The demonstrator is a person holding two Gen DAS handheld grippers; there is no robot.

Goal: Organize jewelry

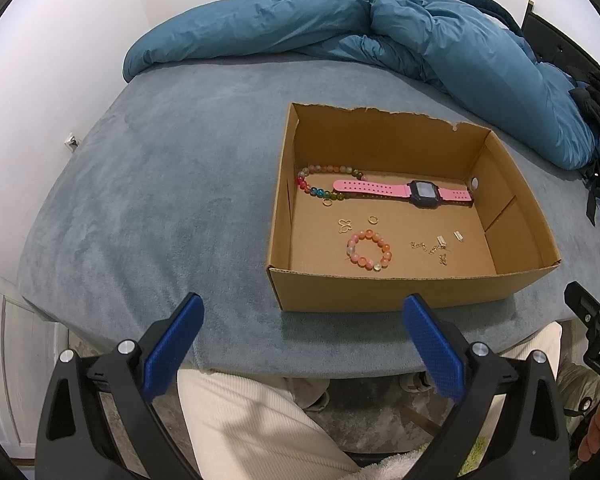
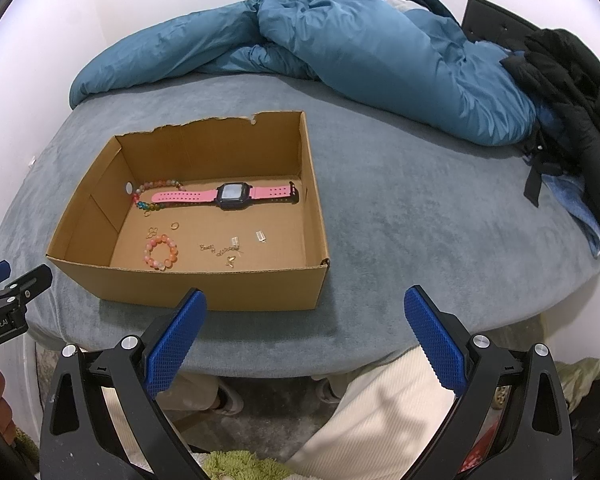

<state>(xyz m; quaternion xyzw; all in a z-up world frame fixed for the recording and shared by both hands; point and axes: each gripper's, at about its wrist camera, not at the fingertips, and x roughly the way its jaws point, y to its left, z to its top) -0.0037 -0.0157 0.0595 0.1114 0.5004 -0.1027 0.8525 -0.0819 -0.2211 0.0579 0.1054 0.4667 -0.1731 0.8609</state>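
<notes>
Both claws, left claw (image 1: 303, 322) and right claw (image 2: 306, 316), hang spread before the cardboard box (image 2: 204, 288), a blue duvet (image 2: 340, 48) bunched behind it.

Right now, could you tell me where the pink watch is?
The pink watch lies flat inside the cardboard box, along its far wall, one strap end overlapping the multicoloured bead bracelet.

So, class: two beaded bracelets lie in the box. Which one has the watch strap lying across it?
The multicoloured bracelet at the back; the pink watch strap overlaps it. The pink-orange bracelet lies alone nearer the front of the box.
</notes>
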